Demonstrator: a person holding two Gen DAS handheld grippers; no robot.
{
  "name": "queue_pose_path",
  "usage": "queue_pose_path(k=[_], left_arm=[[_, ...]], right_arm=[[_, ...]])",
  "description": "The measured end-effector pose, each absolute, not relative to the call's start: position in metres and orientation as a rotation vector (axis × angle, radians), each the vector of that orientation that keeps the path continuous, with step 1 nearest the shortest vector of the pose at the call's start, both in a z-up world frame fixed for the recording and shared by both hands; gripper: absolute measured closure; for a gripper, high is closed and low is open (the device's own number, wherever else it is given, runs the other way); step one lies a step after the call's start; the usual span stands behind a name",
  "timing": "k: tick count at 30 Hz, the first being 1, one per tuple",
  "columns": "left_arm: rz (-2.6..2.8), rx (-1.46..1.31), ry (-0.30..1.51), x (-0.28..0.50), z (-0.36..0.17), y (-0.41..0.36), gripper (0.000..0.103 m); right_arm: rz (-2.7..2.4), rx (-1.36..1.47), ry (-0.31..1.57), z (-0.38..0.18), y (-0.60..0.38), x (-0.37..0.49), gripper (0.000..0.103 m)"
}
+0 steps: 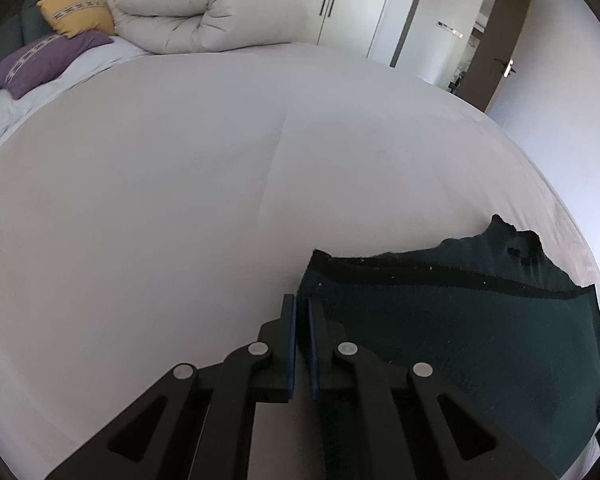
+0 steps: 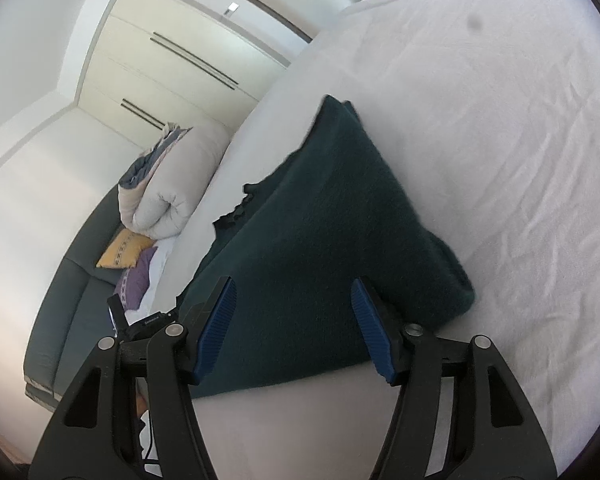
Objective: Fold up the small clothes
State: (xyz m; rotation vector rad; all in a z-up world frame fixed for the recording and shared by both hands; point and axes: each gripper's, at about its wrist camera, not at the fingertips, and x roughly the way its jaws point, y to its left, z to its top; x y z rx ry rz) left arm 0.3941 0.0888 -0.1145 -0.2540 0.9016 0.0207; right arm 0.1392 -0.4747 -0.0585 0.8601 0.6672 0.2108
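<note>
A dark green knitted garment lies folded flat on the white bed sheet, at the lower right of the left wrist view. My left gripper is nearly shut, its blue pads a thin gap apart, at the garment's left edge with nothing visibly held. In the right wrist view the same garment stretches away from my right gripper, which is open with its fingers spread over the garment's near end.
A rolled beige duvet lies at the head of the bed with a yellow pillow and a purple pillow. White wardrobes and an open door stand beyond the bed.
</note>
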Motion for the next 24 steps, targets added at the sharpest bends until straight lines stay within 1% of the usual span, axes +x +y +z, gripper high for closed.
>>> queue_pose_path(k=[4, 7, 8, 9, 10, 11, 12, 13, 15, 18, 21, 24], left_arm=[[0.035, -0.267, 0.901, 0.39, -0.117, 0.089, 0.097], [0.034, -0.252, 0.9, 0.392, -0.116, 0.086, 0.097], [0.033, -0.247, 0.904, 0.392, -0.116, 0.086, 0.092], [0.04, -0.223, 0.921, 0.393, -0.116, 0.083, 0.09], [0.051, -0.202, 0.926, 0.392, -0.114, 0.083, 0.075], [0.087, -0.17, 0.93, 0.39, -0.108, 0.082, 0.048], [0.118, -0.155, 0.919, 0.386, -0.102, 0.082, 0.039], [0.15, -0.147, 0.888, 0.38, -0.095, 0.083, 0.032], [0.192, -0.132, 0.801, 0.365, -0.072, 0.082, 0.032], [0.068, -0.133, 0.762, 0.355, -0.05, 0.053, 0.032], [-0.105, -0.092, 0.805, 0.365, -0.055, 0.001, 0.032], [-0.104, -0.036, 0.853, 0.387, -0.083, -0.027, 0.032]], right_arm=[[0.244, 0.809, 0.623, -0.026, -0.474, 0.144, 0.043], [0.234, 0.746, 0.623, -0.006, -0.475, 0.166, 0.043], [0.236, 0.748, 0.63, -0.004, -0.476, 0.175, 0.043], [0.25, 0.756, 0.636, -0.003, -0.478, 0.187, 0.043], [0.255, 0.761, 0.648, -0.003, -0.479, 0.195, 0.042], [0.247, 0.768, 0.677, -0.004, -0.479, 0.208, 0.042], [0.246, 0.773, 0.706, -0.007, -0.477, 0.22, 0.041], [0.265, 0.773, 0.726, -0.007, -0.474, 0.228, 0.041], [0.295, 0.76, 0.758, -0.01, -0.461, 0.244, 0.041], [0.365, 0.757, 0.789, -0.015, -0.438, 0.262, 0.041], [0.449, 0.774, 0.839, -0.026, -0.409, 0.284, 0.041], [0.415, 0.766, 0.912, -0.048, -0.398, 0.306, 0.043]])
